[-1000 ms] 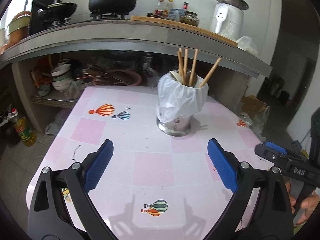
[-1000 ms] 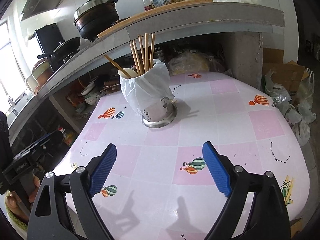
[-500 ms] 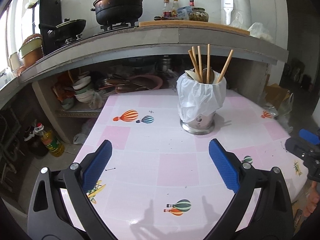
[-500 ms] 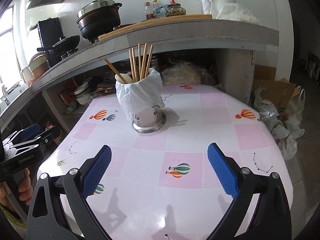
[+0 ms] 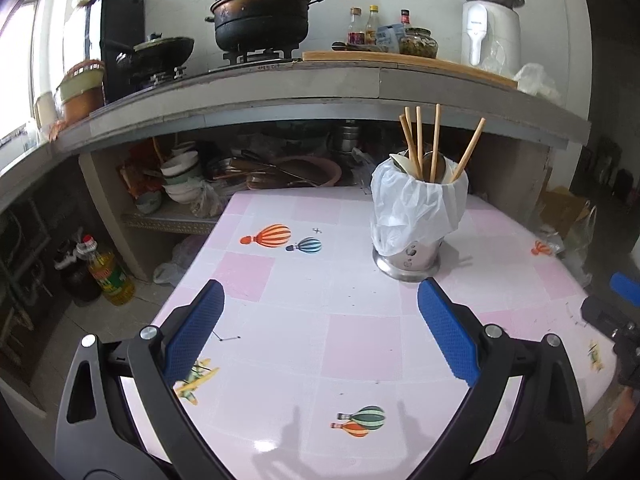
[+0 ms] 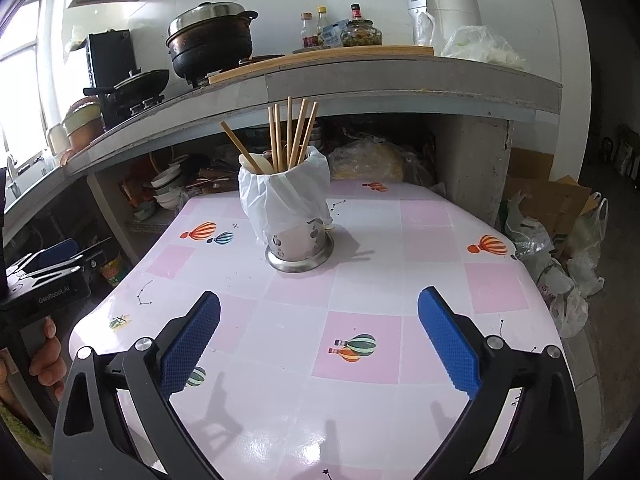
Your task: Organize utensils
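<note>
A steel utensil holder (image 5: 408, 254) stands upright on the pink-checked desk (image 5: 360, 344), toward its far side, draped with a white plastic bag (image 5: 416, 208). Several wooden chopsticks (image 5: 436, 140) stand in it, leaning apart, with a pale spoon (image 6: 256, 162) beside them at the rim.

The left tongs (image 5: 320, 334) hang over the near edge of the desk, spread wide with nothing between the blue pads. The right tongs (image 6: 318, 332) have just been opening and now stand wide apart, also empty, with the holder well beyond them.

On the far kitchen shelf sit a lidded black pot (image 5: 262, 16), a wok (image 5: 160, 50), sauce bottles (image 5: 362, 26), a jar (image 5: 420, 42) filled with something greenish, and a white appliance (image 5: 490, 26); their labels are too small to read. On the floor at left stands a yellow oil bottle (image 5: 108, 272). In the right wrist view, the body of the left tongs reads "GenRobot.AI".
</note>
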Tool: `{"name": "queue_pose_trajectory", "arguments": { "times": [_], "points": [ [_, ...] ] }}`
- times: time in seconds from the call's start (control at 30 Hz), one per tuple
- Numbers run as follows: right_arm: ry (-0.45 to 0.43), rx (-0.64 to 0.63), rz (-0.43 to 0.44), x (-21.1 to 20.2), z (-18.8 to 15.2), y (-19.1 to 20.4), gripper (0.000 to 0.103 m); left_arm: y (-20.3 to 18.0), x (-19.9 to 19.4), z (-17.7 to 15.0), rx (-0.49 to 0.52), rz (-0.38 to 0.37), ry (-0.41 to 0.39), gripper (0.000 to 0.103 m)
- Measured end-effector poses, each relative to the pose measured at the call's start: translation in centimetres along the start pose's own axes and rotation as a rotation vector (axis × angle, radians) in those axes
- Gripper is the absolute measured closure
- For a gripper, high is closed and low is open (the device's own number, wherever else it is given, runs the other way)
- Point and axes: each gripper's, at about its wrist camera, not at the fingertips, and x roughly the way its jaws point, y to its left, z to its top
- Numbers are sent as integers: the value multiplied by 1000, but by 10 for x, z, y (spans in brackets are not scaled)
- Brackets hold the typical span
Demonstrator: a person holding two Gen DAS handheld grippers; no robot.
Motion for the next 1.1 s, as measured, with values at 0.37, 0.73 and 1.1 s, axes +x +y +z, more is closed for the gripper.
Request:
{"name": "queue_pose_trajectory", "arguments": {
  "times": [0.37,0.73,1.1],
  "points": [
    [-6,-3,-5,-4,3,3,7,1,-3,1,-14,-18,-23,9],
    [-33,-23,-49,-9,5,2,7,-4,-1,0,-12,-38,-7,9],
    [-66,-17,-92,-16,2,-6,7,-6,1,0,-17,-19,3,9]
  ]
}}
